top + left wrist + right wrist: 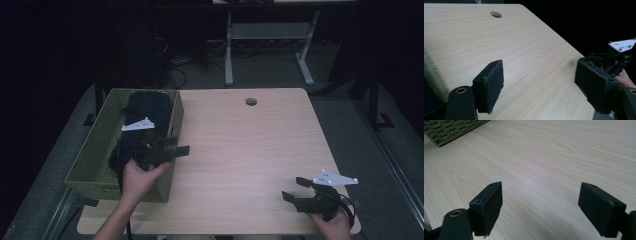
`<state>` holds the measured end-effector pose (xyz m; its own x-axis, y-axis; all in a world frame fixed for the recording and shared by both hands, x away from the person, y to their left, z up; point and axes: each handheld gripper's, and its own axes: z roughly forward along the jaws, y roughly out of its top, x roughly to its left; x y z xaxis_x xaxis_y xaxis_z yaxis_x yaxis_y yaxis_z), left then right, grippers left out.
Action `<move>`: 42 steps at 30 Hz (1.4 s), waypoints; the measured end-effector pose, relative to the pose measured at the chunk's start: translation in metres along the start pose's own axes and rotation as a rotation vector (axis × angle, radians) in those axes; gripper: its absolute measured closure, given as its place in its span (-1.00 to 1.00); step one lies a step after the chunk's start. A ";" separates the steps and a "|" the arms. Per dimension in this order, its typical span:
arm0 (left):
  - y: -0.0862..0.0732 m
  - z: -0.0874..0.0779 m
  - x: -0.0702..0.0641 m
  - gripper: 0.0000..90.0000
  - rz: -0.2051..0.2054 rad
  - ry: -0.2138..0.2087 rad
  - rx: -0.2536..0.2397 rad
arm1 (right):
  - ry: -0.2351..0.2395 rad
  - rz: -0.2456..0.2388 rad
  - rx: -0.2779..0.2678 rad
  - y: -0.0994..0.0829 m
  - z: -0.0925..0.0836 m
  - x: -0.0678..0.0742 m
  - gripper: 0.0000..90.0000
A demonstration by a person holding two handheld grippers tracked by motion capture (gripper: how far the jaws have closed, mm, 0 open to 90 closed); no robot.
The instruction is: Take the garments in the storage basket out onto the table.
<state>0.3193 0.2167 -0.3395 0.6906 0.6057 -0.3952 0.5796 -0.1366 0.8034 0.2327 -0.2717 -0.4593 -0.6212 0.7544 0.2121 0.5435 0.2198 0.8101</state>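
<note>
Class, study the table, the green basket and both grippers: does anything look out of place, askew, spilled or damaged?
Nothing stands out. The green basket sits upright at the table's left edge with dark cloth lying inside it, nothing spilled. The left gripper and right gripper are both open and hold nothing.

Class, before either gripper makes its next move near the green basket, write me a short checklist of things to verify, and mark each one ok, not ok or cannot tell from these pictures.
1. Left gripper open and holding nothing: ok; its jaws stand wide apart over bare wood.
2. Right gripper open and holding nothing: ok; its jaws are spread too.
3. Dark cloth lies inside the green basket: ok.
4. Basket sits fully on the table: not ok; its left side overhangs the edge.
5. The two grippers are well apart: ok; a stretch of table lies between them.
6. Anything under the cloth: cannot tell.
</note>
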 end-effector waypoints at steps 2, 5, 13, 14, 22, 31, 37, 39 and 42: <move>0.001 -0.009 0.008 -0.48 -0.012 0.018 -0.001 | -0.001 -0.002 -0.001 0.000 0.000 0.000 -0.57; 0.002 -0.017 0.017 -0.48 -0.026 0.034 -0.010 | -0.002 -0.006 0.004 0.000 0.000 0.001 -0.57; 0.004 -0.033 0.038 -0.47 -0.074 0.043 -0.028 | -0.003 -0.002 0.003 0.000 -0.002 0.001 -0.57; 0.004 -0.036 0.044 -0.47 -0.081 0.053 -0.029 | -0.004 -0.003 0.002 0.000 -0.002 0.001 -0.57; 0.005 -0.045 0.065 -0.46 -0.112 0.086 -0.036 | -0.003 -0.004 0.000 0.001 -0.002 0.000 -0.57; 0.010 -0.052 0.086 -0.46 -0.143 0.107 -0.036 | 0.002 0.008 -0.004 0.000 -0.003 -0.003 -0.57; 0.014 -0.050 0.100 -0.46 -0.167 0.112 -0.050 | 0.006 0.012 -0.002 -0.001 -0.004 -0.005 -0.57; 0.014 -0.049 0.106 -0.46 -0.174 0.114 -0.051 | 0.007 0.010 -0.004 -0.002 -0.004 -0.005 -0.57; 0.016 -0.048 0.112 -0.46 -0.183 0.120 -0.049 | 0.005 0.015 -0.008 -0.002 -0.005 -0.006 -0.57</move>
<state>0.3857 0.3199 -0.3493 0.5175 0.7064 -0.4829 0.6668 0.0208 0.7449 0.2321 -0.2800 -0.4594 -0.6160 0.7544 0.2267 0.5483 0.2039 0.8110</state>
